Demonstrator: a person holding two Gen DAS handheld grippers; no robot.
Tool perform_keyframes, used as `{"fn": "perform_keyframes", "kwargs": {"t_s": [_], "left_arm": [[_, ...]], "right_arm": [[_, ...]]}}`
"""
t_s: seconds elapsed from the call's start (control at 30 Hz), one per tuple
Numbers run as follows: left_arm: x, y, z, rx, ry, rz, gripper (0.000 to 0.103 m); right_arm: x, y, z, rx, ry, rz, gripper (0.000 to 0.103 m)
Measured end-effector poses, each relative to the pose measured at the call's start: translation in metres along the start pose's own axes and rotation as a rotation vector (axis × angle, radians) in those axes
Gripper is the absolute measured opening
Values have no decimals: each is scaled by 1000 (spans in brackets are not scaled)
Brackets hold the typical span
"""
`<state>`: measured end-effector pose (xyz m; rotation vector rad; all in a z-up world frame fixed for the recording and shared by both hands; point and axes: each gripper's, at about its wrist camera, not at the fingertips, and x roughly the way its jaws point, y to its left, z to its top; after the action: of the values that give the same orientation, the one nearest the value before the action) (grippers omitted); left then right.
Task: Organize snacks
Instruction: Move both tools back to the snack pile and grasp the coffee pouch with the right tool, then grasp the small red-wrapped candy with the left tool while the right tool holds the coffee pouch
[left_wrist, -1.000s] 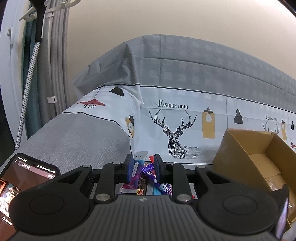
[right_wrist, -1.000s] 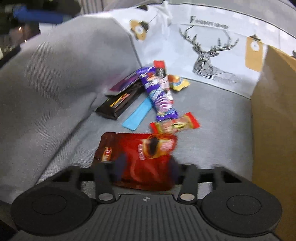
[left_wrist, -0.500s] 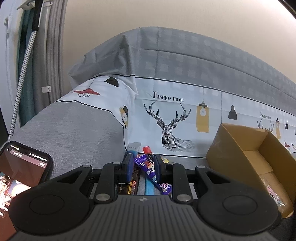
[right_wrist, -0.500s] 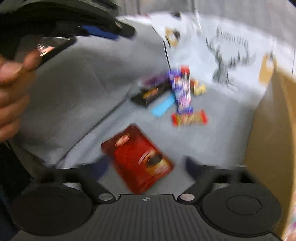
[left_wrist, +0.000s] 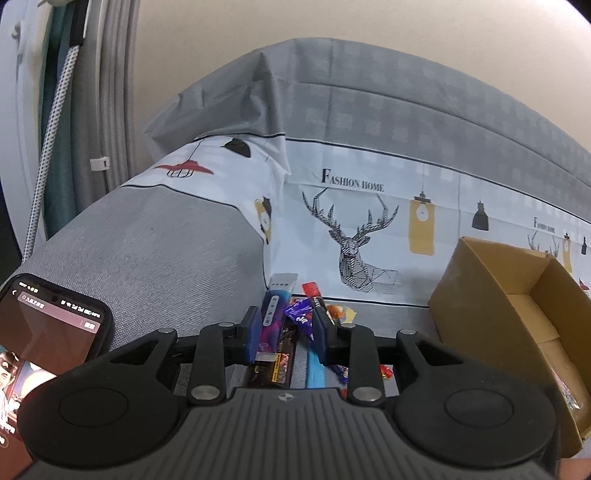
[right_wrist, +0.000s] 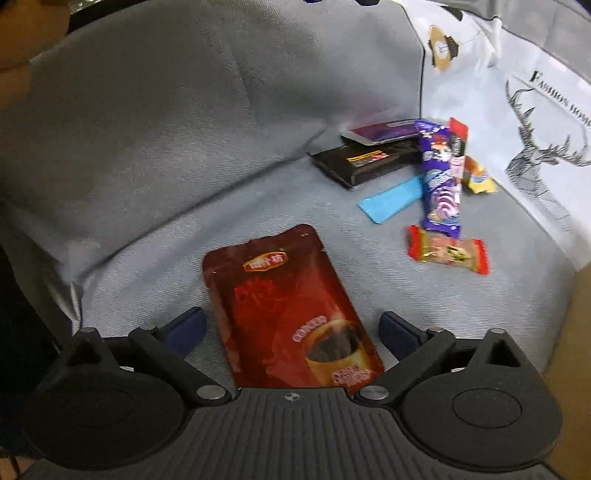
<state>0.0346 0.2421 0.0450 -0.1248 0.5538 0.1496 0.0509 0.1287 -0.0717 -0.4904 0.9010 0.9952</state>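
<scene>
A red coffee pouch (right_wrist: 288, 306) lies flat on the grey sofa seat. My right gripper (right_wrist: 291, 332) is open, its fingers on either side of the pouch's lower half. Farther off lies a pile of snacks: a purple wrapper (right_wrist: 441, 177), a black bar (right_wrist: 365, 160), a blue strip (right_wrist: 393, 199), a red-and-gold candy (right_wrist: 448, 251). My left gripper (left_wrist: 286, 332) hangs above the same pile, jaws partly apart and holding nothing; the purple wrapper (left_wrist: 301, 317) shows between them. An open cardboard box (left_wrist: 517, 314) stands at the right.
A phone (left_wrist: 48, 339) is mounted at the left of the left wrist view. The sofa's armrest (left_wrist: 147, 251) rises left of the snacks. The backrest cover with a deer print (left_wrist: 354, 236) stands behind them. The box wall (right_wrist: 576, 332) is close on the right.
My right gripper has opened wide and drawn near the red pouch, which now lies between its fingers. My left gripper has shifted slightly; its jaw gap looks unchanged.
</scene>
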Motion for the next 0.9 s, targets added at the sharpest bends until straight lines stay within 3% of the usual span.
{"fn": "perform_keyframes", "kwargs": {"t_s": [0.03,0.1,0.27,0.4,0.53,0.6,0.63,0.73,0.9], "left_arm": [[2,1,0,-2,4,3,33],[5,0,0,-6,10,7,33],[8,-10,-1,10,15,7,33],[14,-19,-3,32,40,3,33],[31,-27,-7,41,114,-58,32],[45,-32,-12,67,170,-104,18],[51,-35,-15,76,194,-123,16],[72,-42,-25,98,290,-204,16],[89,-69,-41,250,302,-246,17]], "right_arm": [[-2,0,1,0,-9,4,85],[-8,-3,1,14,-25,16,65],[-19,-10,-3,43,-34,13,54],[-36,-8,-7,94,-37,-60,52],[-64,-11,-17,299,-10,-177,52],[-80,-14,-28,417,-14,-173,52],[-85,-14,-33,458,-19,-165,52],[-88,-19,-45,551,-31,-178,53],[-63,-28,-49,605,2,-187,54]]}}
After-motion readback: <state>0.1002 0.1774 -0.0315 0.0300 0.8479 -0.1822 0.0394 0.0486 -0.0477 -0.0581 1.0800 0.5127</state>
